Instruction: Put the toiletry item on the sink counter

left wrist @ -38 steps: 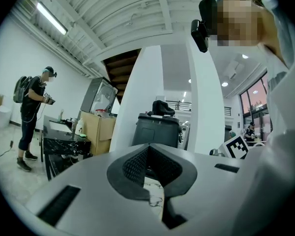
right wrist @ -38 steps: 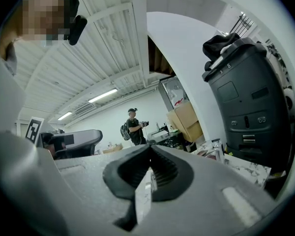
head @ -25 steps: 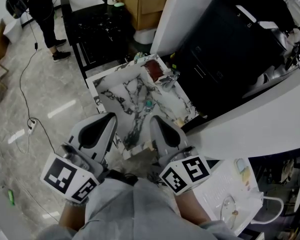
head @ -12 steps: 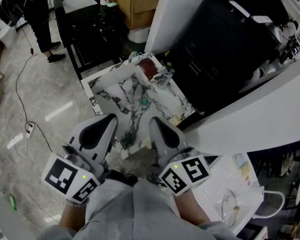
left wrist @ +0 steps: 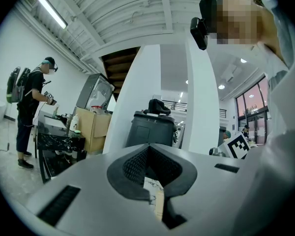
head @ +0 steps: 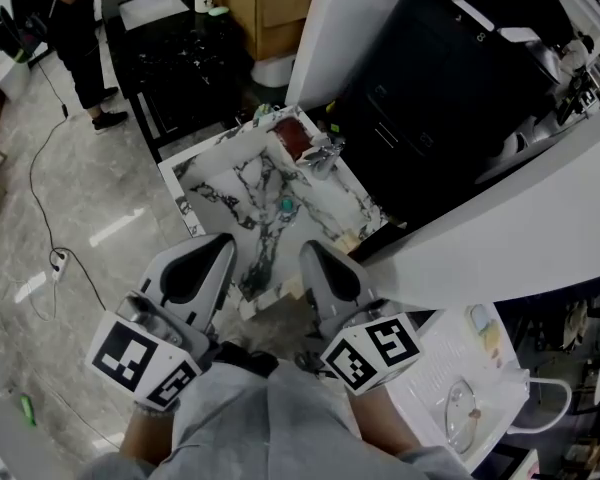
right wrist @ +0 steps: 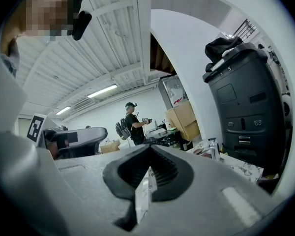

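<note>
2 grippers shut, nothing held
Little has changed: left gripper (head: 218, 240) and right gripper (head: 311, 249) stay closed and empty, at 6 o'clock from the marble table (head: 220, 183). A small teal item (head: 286, 205), perhaps the toiletry, lies on it, so placing looks done.

**Fig. Legible markings: no word, brand or number can be read with certainty.**

Head view: a black-and-white square marker (head: 140, 361) sits on the left gripper (head: 216, 248), between seven and eight o'clock. A second square marker (head: 372, 352) sits on the right gripper (head: 312, 255), at five o'clock. Both are coded patterns, not letters. The white sheet (head: 450, 383), between four and five o'clock, bears faint print too small to read. Right gripper view: the black cabinet (right wrist: 246, 117), at three o'clock, carries a small pale character near its top edge, possibly a digit. Its panel marks cannot be made out.
</note>
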